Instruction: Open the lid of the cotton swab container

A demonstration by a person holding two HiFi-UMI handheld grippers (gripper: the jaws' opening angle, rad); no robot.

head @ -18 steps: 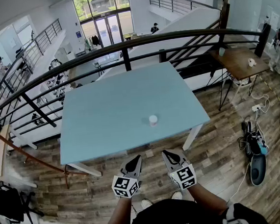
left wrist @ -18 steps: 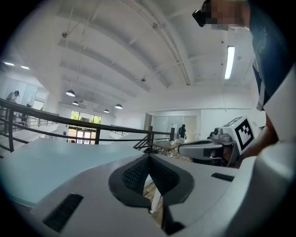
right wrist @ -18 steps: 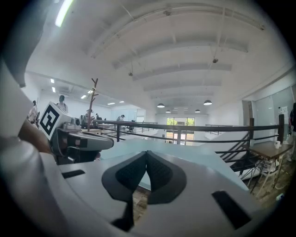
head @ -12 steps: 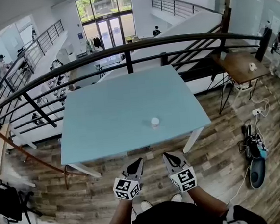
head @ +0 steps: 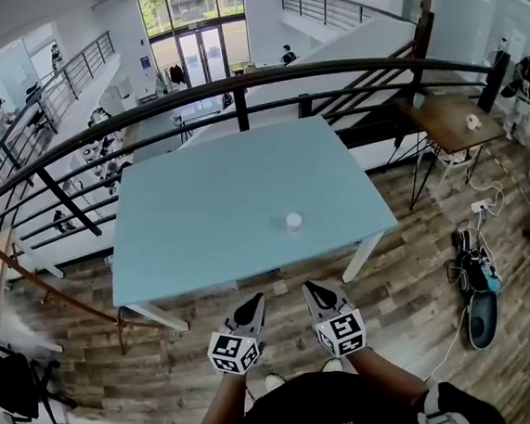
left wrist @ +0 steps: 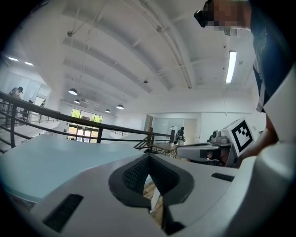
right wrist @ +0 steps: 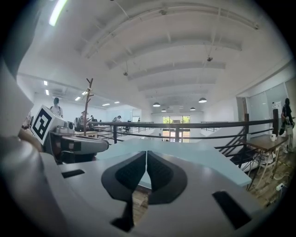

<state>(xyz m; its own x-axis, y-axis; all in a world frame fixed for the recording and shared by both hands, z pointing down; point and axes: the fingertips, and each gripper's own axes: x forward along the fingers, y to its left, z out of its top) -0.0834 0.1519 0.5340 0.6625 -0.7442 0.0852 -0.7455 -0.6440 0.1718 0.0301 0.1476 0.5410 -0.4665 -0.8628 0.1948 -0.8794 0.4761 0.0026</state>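
Observation:
A small white round cotton swab container stands on the light blue table, near its front edge and right of centre, with its lid on. Both grippers hang in front of the table, below its near edge and apart from the container. My left gripper is shut with nothing between its jaws. My right gripper is shut and empty too. In the left gripper view my left gripper points over the table top; in the right gripper view my right gripper does the same. Neither gripper view shows the container.
A black metal railing runs behind the table, with a drop beyond it. A small brown side table stands at the right. Cables and a dark device lie on the wooden floor at the right. The person's dark shirt fills the bottom.
The view has shifted slightly; both grippers stay shut and side by side in front of the table. The container has not moved.

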